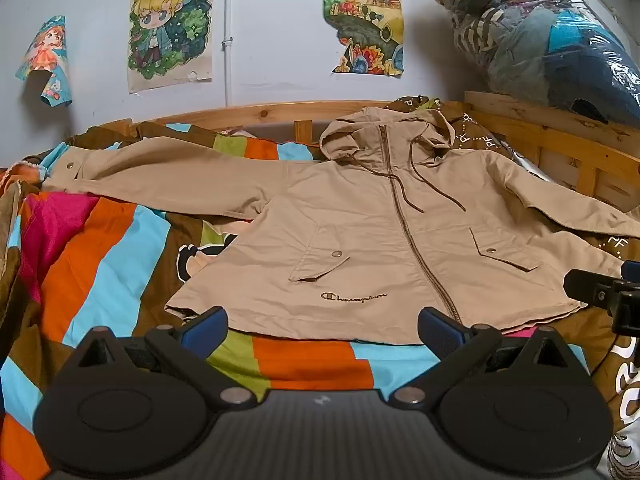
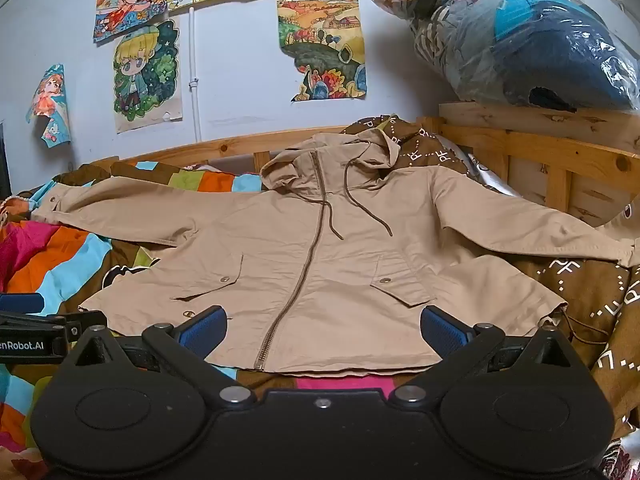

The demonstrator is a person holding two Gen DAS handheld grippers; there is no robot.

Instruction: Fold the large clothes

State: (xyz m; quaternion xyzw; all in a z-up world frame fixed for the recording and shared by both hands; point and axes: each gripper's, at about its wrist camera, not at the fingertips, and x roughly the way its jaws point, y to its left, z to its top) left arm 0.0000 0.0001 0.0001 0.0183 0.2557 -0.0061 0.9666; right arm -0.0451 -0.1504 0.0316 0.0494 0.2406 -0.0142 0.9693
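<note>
A striped quilt (image 1: 120, 248) in pink, orange, blue and brown covers the bed, with a brown blanket (image 2: 580, 280) printed with white letters at the right. A wooden bed frame (image 1: 260, 114) runs along the back and right side. On the right rail sits a clear plastic bag (image 2: 520, 36) stuffed with blue and grey fabrics. The pale wall (image 1: 272, 40) carries cartoon posters: a blond figure (image 1: 170, 32), a landscape (image 2: 324, 48), and a curling one (image 1: 46, 60) at the left. A white pipe (image 2: 194, 76) runs down the wall.
</note>
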